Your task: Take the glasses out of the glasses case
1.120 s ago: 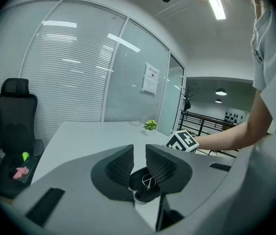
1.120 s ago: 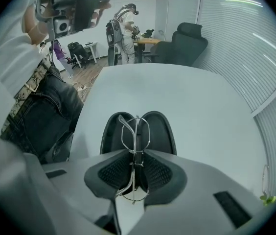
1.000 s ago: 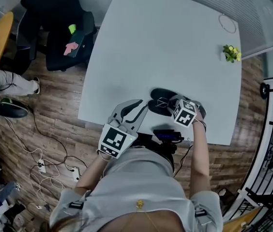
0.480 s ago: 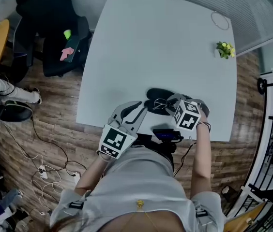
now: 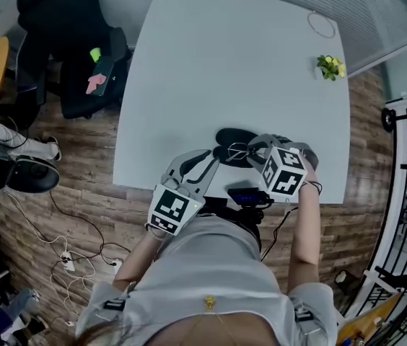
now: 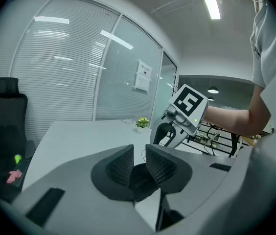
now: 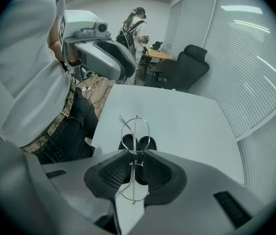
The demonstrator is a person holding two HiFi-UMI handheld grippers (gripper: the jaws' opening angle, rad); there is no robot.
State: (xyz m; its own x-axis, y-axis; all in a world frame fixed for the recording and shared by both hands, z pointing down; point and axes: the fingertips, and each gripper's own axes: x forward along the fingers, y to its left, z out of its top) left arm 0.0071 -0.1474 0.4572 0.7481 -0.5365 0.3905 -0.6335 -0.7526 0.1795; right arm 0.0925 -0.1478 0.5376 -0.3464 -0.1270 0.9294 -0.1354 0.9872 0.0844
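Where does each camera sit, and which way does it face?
Head view: on the head, facing steeply down at the table; torso, left gripper, right gripper show.
Left gripper view: along jaws shut on the glasses case, toward the plant; right forearm shows.
Right gripper view: along jaws gripping the glasses, toward the chair; torso shows.
Shared: each gripper view shows the other gripper.

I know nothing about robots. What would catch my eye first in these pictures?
First, the thin wire glasses pinched in the right tongs, held over the open black glasses case near the front edge of the big white table. Then the left tongs, closed on that case. At the table's far corner stands a small potted plant.
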